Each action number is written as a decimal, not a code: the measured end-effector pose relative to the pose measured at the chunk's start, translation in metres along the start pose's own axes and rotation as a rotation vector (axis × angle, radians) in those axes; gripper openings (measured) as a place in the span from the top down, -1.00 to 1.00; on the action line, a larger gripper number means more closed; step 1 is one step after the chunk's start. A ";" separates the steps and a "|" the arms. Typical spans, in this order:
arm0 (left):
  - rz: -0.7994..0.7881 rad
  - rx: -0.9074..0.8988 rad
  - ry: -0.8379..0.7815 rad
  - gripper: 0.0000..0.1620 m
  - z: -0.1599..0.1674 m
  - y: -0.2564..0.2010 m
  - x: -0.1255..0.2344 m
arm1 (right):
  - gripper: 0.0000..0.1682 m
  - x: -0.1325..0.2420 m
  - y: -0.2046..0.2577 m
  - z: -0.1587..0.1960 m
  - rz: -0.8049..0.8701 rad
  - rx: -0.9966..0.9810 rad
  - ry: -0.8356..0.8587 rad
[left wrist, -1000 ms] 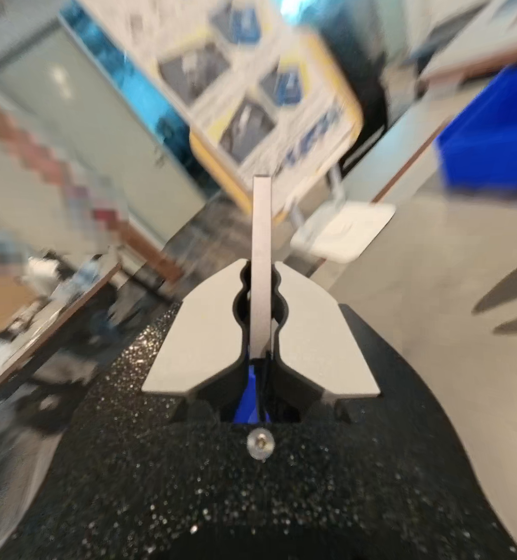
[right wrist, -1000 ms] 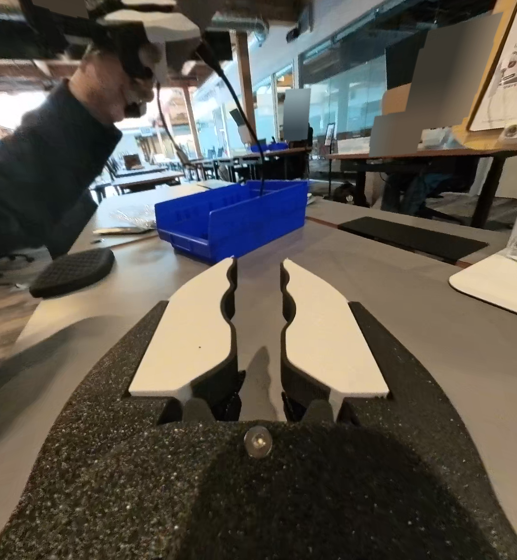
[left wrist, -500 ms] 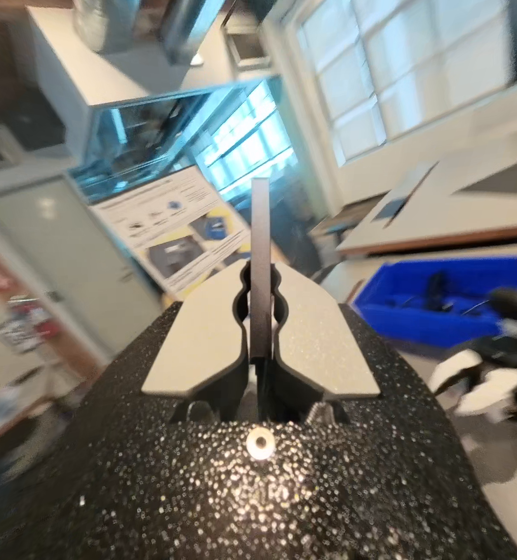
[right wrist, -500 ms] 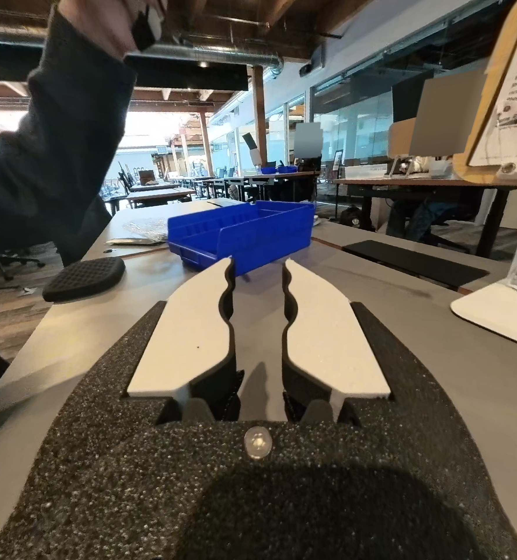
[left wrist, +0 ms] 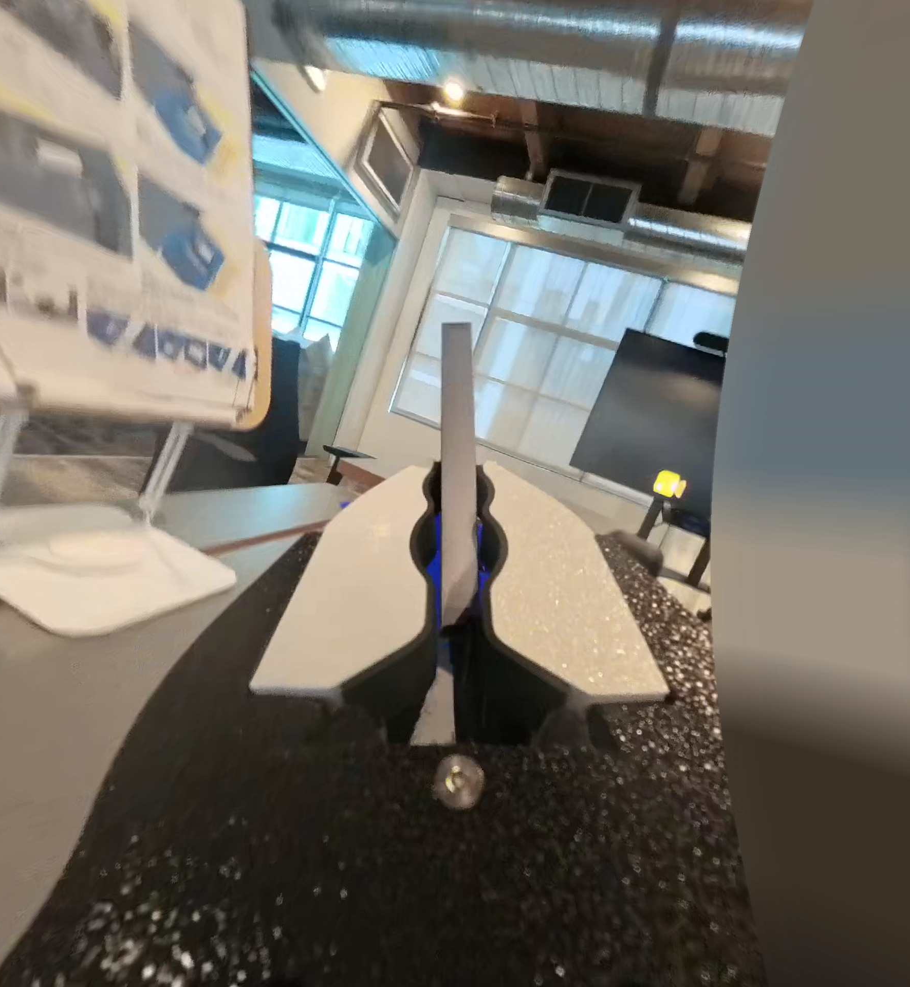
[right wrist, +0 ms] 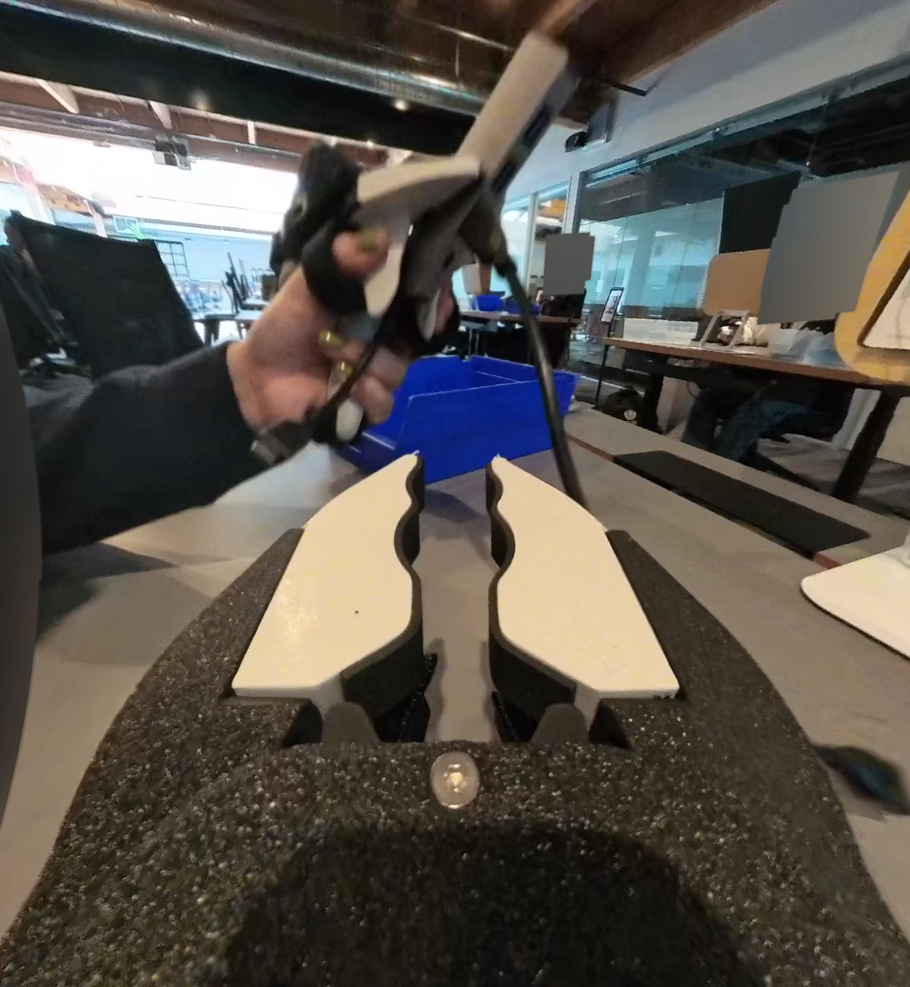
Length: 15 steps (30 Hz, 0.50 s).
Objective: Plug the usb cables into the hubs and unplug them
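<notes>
My left gripper [left wrist: 458, 472] is shut on a slim grey USB hub [left wrist: 458, 416], seen edge-on and sticking out past the fingertips. In the right wrist view the left gripper [right wrist: 442, 181] is raised above the table in a person's hand [right wrist: 303, 363]. There the hub [right wrist: 522, 101] points up and to the right. A black cable [right wrist: 543, 374] hangs from the hub down to the table, just right of my right fingertips. My right gripper [right wrist: 452, 459] is open with nothing between its pads, low over the grey table [right wrist: 682, 614], facing a blue bin [right wrist: 474, 411].
A white sign stand stands on the table, at the left in the left wrist view [left wrist: 95, 577] and at the right edge in the right wrist view [right wrist: 869, 603]. A black mat [right wrist: 735, 496] lies to the right of the bin. More tables stand behind.
The left gripper swung round with the hub still in its grasp and came down into the right wrist view. The right gripper's jaws narrowed a little and stay open.
</notes>
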State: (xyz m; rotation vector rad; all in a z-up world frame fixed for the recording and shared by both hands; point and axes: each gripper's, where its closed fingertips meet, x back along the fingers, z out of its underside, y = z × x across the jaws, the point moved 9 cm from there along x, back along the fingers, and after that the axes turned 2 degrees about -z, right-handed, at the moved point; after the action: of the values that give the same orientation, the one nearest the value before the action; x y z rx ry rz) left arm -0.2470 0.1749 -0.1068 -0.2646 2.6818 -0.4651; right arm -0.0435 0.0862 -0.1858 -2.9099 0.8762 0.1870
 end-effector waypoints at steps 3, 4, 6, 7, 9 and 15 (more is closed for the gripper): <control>0.039 0.020 -0.040 0.86 0.033 -0.005 0.010 | 0.76 0.001 -0.003 0.002 -0.018 -0.076 -0.022; 0.034 0.017 -0.040 0.86 0.042 -0.005 0.012 | 0.77 0.001 -0.004 0.003 -0.032 -0.112 -0.027; 0.030 0.001 0.000 0.86 0.058 -0.004 0.015 | 0.73 0.001 -0.006 0.004 -0.054 -0.174 -0.039; 0.049 -0.005 0.017 0.86 0.065 -0.004 0.016 | 0.71 0.003 -0.006 0.003 -0.068 -0.190 -0.045; 0.086 -0.002 0.033 0.86 0.071 -0.004 0.018 | 0.73 0.007 -0.007 -0.002 -0.080 -0.178 -0.063; 0.212 -0.062 0.140 0.86 0.089 -0.006 0.015 | 0.47 -0.002 -0.002 0.007 -0.124 -0.124 0.156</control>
State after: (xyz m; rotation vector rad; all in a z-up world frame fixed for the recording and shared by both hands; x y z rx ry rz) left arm -0.2222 0.1411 -0.1867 0.0372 2.8231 -0.3469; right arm -0.0449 0.0897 -0.1919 -3.1175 0.7247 0.0052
